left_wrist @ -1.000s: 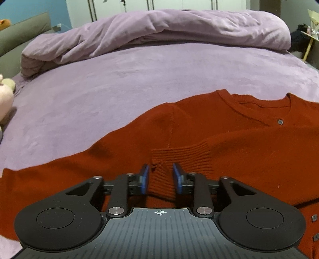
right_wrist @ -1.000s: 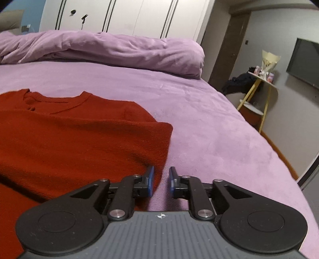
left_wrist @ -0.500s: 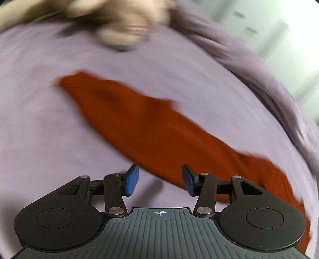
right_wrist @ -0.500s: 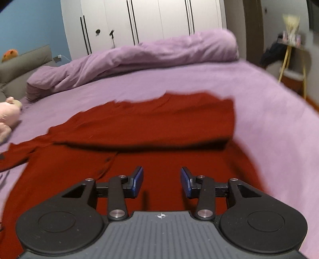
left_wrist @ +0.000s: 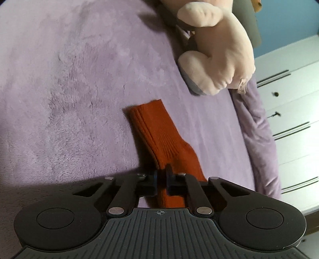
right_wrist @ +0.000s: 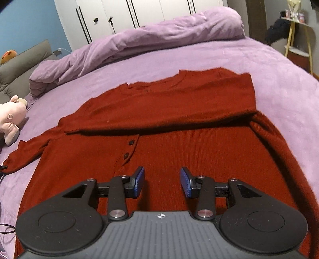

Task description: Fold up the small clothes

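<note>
My left gripper (left_wrist: 161,175): jaws have just closed, pinched onto the red sleeve (left_wrist: 159,137) low in the frame's centre. The ribbed cuff runs away toward mid-frame, lying on the purple bedspread (left_wrist: 69,79). A pale plush toy (left_wrist: 217,53) sits beyond it, upper right.

My right gripper (right_wrist: 161,182): jaws parted about halfway, nothing between them, hovering over the red cardigan (right_wrist: 179,143). The garment fills the frame's centre, buttons (right_wrist: 128,149) just ahead, one sleeve folded across the chest. Far off, a rumpled purple duvet (right_wrist: 149,39) crosses the top, with white wardrobe doors (right_wrist: 139,12) behind.
</note>
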